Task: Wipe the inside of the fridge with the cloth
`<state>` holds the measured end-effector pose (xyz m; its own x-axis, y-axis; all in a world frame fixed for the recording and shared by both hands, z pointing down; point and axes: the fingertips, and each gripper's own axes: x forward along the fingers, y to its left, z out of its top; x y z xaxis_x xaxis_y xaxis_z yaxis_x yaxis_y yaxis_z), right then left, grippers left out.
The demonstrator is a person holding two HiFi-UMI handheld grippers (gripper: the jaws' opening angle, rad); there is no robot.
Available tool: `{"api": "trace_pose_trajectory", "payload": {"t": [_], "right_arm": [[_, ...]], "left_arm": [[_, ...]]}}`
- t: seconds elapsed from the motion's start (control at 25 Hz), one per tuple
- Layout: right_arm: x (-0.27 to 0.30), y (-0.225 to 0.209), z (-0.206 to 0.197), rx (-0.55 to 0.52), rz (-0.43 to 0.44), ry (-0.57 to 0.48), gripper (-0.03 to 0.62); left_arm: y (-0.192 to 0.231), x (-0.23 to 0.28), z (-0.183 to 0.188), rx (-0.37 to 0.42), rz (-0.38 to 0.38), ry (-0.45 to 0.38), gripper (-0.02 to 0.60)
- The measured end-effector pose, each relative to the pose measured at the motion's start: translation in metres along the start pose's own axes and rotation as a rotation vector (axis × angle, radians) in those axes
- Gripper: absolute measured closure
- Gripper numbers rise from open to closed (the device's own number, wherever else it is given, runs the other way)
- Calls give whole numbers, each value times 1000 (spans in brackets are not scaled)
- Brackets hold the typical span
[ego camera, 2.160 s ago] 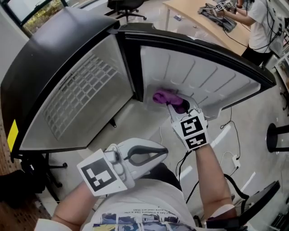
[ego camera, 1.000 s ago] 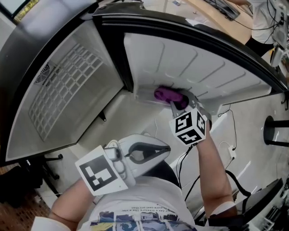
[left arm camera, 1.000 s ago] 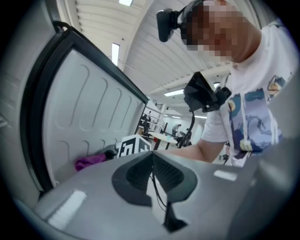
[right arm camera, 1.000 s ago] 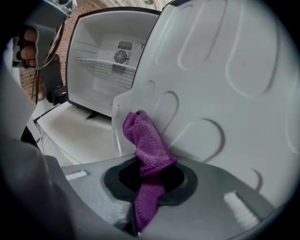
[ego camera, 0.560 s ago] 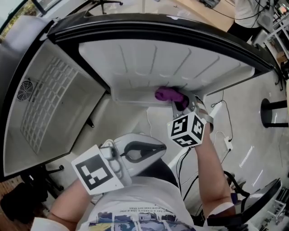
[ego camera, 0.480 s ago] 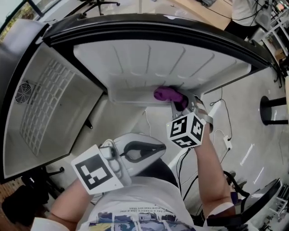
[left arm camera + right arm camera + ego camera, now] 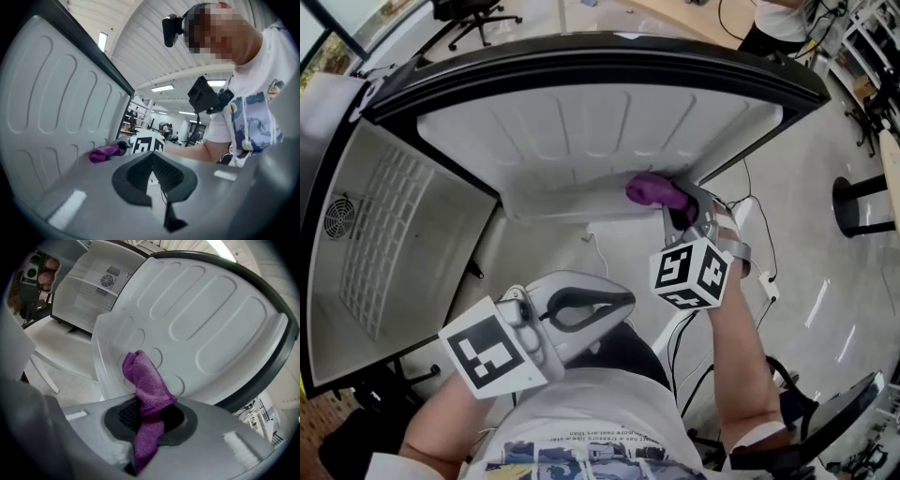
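The purple cloth (image 7: 654, 190) (image 7: 145, 380) is clamped in my right gripper (image 7: 677, 204) (image 7: 150, 416), which is shut on it. The cloth's free end presses on the low ledge of the open fridge door's white ribbed liner (image 7: 581, 131) (image 7: 211, 324). The fridge's inside (image 7: 384, 234), with a wire shelf and a fan, lies at the left. My left gripper (image 7: 628, 300) (image 7: 152, 157) hangs near my body, away from the fridge, shut with nothing in it. In the left gripper view the cloth (image 7: 105, 152) shows beside the right gripper's marker cube (image 7: 145, 144).
The door's black rim (image 7: 609, 58) arches over the liner. White cables (image 7: 748, 234) trail on the floor under the door's right end. A black stool base (image 7: 862, 202) stands at the right. A person (image 7: 769, 19) is at a desk at the back.
The right gripper has slid the cloth along the door's low ledge, away from the hinge side. My head has turned, so the door now fills the view. The left gripper has stayed put.
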<state>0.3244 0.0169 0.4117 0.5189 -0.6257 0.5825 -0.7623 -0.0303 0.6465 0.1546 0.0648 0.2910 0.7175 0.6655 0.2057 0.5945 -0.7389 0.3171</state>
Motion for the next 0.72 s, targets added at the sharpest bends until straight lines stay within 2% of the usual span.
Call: {"api": "trace_pose_trajectory", "payload": {"t": [0.44, 0.72], "right_arm": [[-22, -25, -16, 49, -85, 27, 539], [-46, -38, -19, 93, -178, 18, 539]], "left_arm": [[-10, -2, 1, 21, -19, 4, 575], [-20, -13, -1, 36, -4, 2, 575]]}}
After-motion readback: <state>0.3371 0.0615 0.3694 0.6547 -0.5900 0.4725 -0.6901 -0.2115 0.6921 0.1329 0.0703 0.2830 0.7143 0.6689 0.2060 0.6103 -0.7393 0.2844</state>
